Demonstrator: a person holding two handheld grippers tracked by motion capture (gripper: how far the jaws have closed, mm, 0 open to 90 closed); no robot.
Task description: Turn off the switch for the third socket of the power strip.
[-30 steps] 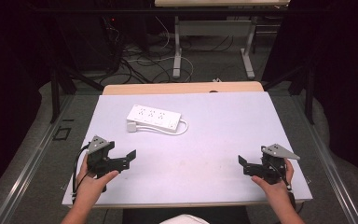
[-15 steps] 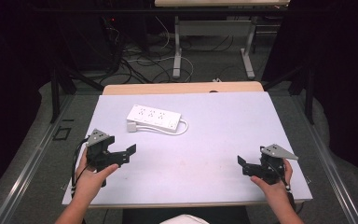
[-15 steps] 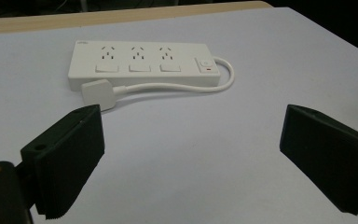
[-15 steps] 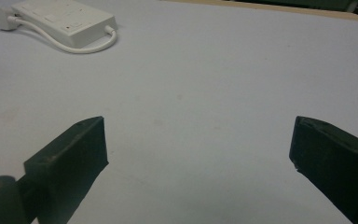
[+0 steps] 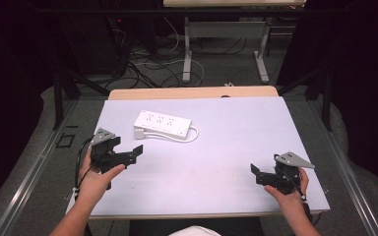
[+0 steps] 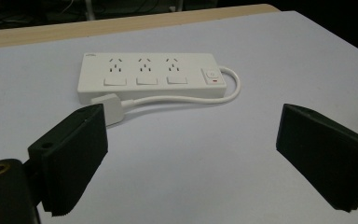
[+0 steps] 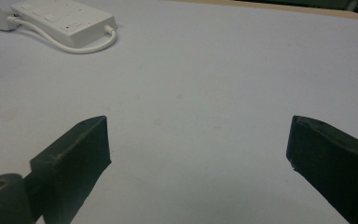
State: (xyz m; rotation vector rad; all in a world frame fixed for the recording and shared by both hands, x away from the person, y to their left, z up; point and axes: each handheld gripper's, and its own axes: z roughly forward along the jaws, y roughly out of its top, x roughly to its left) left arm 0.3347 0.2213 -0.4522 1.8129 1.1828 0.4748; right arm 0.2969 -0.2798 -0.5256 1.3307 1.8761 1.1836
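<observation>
So, from biggest to smallest, all placed against the power strip:

Table [image 5: 236, 147]: my pale work surface, with a bare wooden strip along its far edge; the power strip lies on its far-left part.

Power strip [image 5: 162, 124]: white, flat on the table, three outlets in a row and a switch with a red mark at one end, seen in my left gripper view [image 6: 149, 74]. In my right gripper view [image 7: 63, 18] it sits far off at the upper left.

Left gripper [image 5: 128, 156]: held in my left hand [image 5: 94, 179], near the power strip on its near-left side, not touching it. Jaws spread wide, nothing between them; in my left gripper view they frame the strip and bare table.

Right gripper [image 5: 257, 174]: held in my right hand [image 5: 288, 194], well apart from the power strip, at the near-right part of the table. Jaws parted wide, empty; bare table lies between them in my right gripper view.

Cord [image 6: 186, 97]: white, loops out from the strip's switch end and runs back along its near side.

Plug [image 6: 112, 108]: white, at the cord's end, lying just beside the strip's near corner, close ahead of my left gripper's left jaw.
</observation>
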